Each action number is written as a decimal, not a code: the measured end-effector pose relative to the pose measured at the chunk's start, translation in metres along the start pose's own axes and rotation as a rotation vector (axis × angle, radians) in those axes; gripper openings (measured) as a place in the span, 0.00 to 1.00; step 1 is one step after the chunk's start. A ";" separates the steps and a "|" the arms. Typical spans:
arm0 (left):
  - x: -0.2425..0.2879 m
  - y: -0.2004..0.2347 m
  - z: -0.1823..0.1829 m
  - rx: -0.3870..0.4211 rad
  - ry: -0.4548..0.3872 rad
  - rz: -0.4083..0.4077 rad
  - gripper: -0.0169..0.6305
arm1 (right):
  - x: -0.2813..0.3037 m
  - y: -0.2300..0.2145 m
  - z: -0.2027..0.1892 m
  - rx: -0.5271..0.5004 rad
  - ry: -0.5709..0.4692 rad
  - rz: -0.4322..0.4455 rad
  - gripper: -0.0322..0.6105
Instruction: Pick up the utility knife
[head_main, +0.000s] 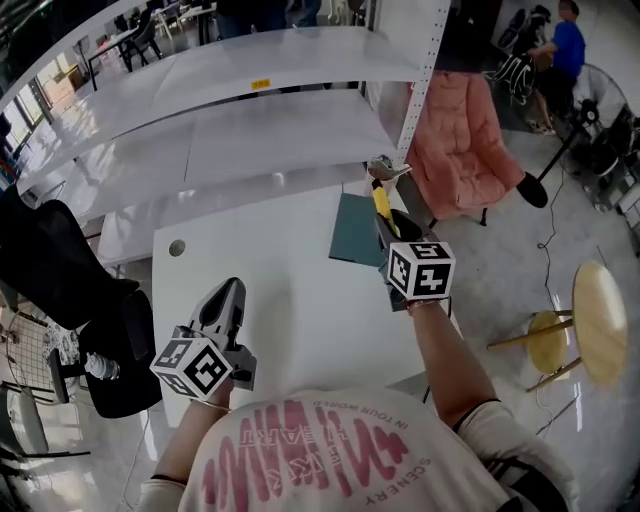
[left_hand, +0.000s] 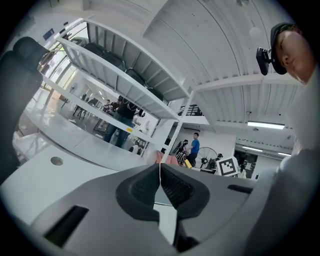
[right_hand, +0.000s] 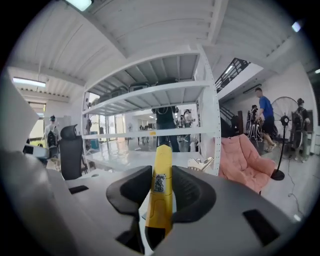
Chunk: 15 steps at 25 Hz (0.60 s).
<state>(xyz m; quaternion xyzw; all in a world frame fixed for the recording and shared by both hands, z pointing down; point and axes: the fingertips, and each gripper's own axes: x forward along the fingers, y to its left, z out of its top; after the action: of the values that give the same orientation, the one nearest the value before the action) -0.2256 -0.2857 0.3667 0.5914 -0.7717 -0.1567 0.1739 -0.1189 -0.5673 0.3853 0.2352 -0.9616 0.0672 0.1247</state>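
Printed shirt (head_main: 330, 450) fills six o'clock of the head view, and a white table (head_main: 290, 310) spreads beyond it. Toward one o'clock on the table lies a teal mat (head_main: 350, 232). At seven o'clock the left gripper (head_main: 228, 292) hangs over the table, jaws pressed together on nothing. At two o'clock the right gripper (head_main: 386, 218) pinches the yellow utility knife (head_main: 381, 200), which points to twelve o'clock by the mat's right edge.
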 end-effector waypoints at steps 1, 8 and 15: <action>-0.002 -0.002 0.001 -0.001 -0.004 -0.011 0.07 | -0.010 0.005 0.004 0.031 -0.026 -0.003 0.27; -0.024 -0.010 0.003 0.014 -0.013 -0.077 0.07 | -0.068 0.042 0.017 0.120 -0.163 -0.022 0.27; -0.044 -0.019 0.002 0.055 -0.028 -0.117 0.07 | -0.119 0.066 0.016 0.202 -0.252 -0.032 0.27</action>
<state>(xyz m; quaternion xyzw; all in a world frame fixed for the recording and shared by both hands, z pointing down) -0.1995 -0.2479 0.3523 0.6378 -0.7422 -0.1534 0.1375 -0.0514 -0.4609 0.3327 0.2683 -0.9541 0.1316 -0.0200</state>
